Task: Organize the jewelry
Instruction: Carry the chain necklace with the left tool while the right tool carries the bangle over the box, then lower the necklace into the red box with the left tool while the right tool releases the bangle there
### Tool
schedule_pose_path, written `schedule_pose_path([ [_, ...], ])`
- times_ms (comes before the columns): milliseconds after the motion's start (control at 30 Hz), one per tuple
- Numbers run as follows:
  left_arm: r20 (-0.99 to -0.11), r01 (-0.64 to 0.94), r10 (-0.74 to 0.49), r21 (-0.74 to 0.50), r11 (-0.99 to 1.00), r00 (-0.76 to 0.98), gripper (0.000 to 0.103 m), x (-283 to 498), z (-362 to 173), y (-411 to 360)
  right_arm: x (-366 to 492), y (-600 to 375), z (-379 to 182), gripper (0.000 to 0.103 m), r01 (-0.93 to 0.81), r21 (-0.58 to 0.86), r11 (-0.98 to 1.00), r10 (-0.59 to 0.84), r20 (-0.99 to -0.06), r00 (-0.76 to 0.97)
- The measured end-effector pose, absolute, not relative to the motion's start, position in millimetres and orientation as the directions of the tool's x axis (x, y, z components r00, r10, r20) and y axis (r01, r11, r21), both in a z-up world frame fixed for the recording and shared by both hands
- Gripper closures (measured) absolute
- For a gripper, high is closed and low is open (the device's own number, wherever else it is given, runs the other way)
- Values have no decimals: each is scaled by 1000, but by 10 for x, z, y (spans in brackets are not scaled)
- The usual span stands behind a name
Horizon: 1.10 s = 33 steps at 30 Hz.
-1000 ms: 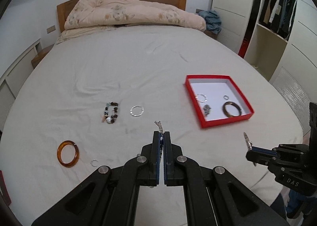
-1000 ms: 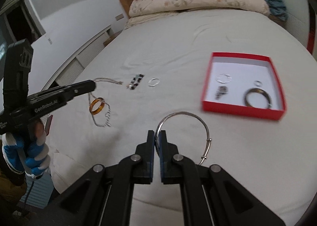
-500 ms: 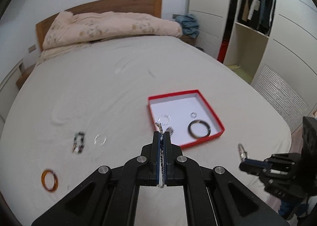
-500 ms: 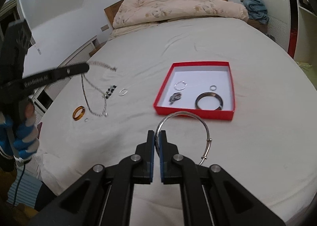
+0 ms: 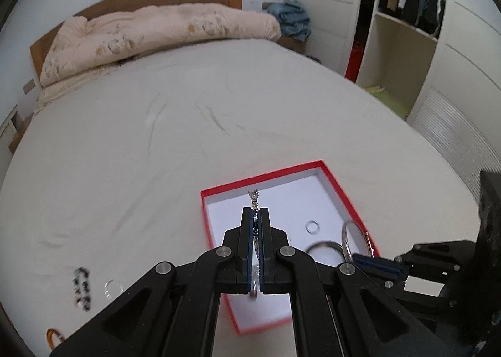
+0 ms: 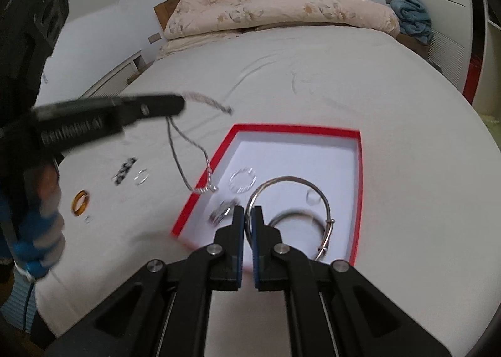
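The left tongs [image 5: 257, 210] are clamped on a silver chain [image 6: 188, 150]; its loop dangles beneath them, the low end over the near left rim of the red box [image 6: 358, 169]. The right tongs [image 6: 248, 209] are pinched on a thin silver bangle [image 6: 294, 181], which stands above the box's white floor. The box sits on the bed [image 6: 313, 81]. Inside it lie a dark bangle [image 6: 296, 220], a clear ring [image 6: 242, 181], a small ring [image 6: 313, 197] and a blurred dark piece [image 6: 220, 213]. On the sheet left of the box lie a beaded bracelet [image 6: 123, 170], a clear hoop [image 6: 141, 176], an amber bangle [image 6: 80, 202] and a tiny ring [image 6: 88, 219]. A blue-gloved hand [image 6: 37, 231] holds the left tool.
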<state>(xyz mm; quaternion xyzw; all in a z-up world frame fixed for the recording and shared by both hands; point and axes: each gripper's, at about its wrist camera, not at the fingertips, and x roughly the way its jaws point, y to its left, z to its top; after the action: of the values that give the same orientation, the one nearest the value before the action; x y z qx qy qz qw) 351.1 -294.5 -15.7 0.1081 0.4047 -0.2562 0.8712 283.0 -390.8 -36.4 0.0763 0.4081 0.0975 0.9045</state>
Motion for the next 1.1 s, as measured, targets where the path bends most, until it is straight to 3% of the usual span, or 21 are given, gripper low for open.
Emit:
schedule_pose_path([
  [367,-802,516,-348,-59,855,485,101,4031,-818,-3124,3688,-4070,-812,99,-120,177,977,214,-772,598],
  [600,-858,503,-308,-69,862,411,101,3914,-1327,-3007,3715,-3993,-1060,99,-149,139,979,197,-834,516],
  [767,-860,493,-312,-83,866,404,100,3847,-1400,-2956,3657,-3989,-1161,98,-155,111,982,174,-859,481],
  [867,-856,476,-326,-109,873,401,94,3827,-1389,-2898,3599,-3981,-1155,97,-156,94,983,158,-866,475],
  [933,-853,471,-326,-109,875,408,86,3788,-1363,-2865,3557,-3994,-1135,95,-152,88,984,151,-868,474],
  [1067,-841,472,-335,-110,874,424,82,3621,-1244,-2799,3502,-4073,-1021,72,-135,100,986,155,-854,496],
  [1100,-839,474,-339,-112,874,426,81,3637,-1209,-2784,3456,-4081,-974,71,-131,105,986,158,-848,505],
])
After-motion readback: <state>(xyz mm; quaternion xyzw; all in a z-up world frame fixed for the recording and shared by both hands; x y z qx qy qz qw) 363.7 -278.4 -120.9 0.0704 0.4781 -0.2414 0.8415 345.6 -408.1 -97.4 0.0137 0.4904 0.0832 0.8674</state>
